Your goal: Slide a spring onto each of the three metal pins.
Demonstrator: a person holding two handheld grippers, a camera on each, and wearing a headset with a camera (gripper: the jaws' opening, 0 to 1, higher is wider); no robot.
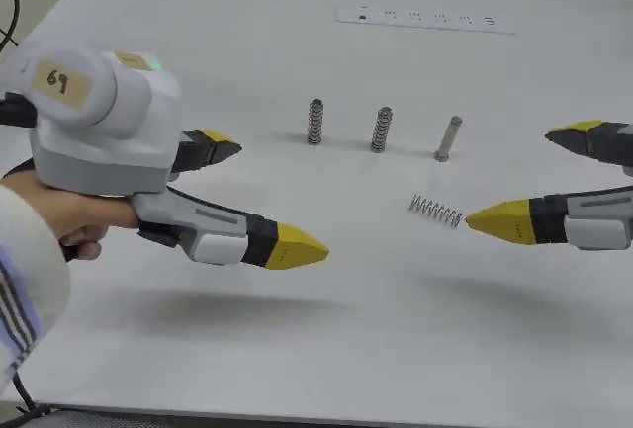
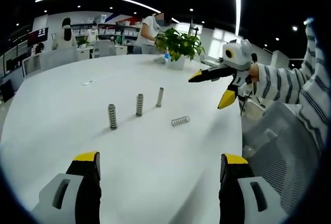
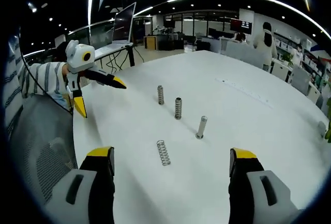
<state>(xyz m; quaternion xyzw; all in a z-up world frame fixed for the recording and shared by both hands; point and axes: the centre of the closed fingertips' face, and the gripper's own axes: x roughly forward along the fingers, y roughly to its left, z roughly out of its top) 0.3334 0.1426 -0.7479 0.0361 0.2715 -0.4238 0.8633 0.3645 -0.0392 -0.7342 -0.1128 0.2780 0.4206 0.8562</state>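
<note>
Three metal pins stand in a row on the white table. The left pin (image 1: 316,122) and middle pin (image 1: 382,129) each wear a spring. The right pin (image 1: 448,138) is bare, as the right gripper view also shows (image 3: 200,127). A loose spring (image 1: 435,211) lies flat in front of the bare pin, just left of the lower tip of my right gripper (image 1: 514,176), which is open and empty. My left gripper (image 1: 262,194) hovers open and empty, left of the pins. The loose spring (image 3: 163,152) lies between the right jaws, ahead of them.
A white power strip (image 1: 425,20) lies at the far side of the table. A potted plant (image 2: 178,45) stands at a far table edge. Chairs and other desks surround the table, with people in the background.
</note>
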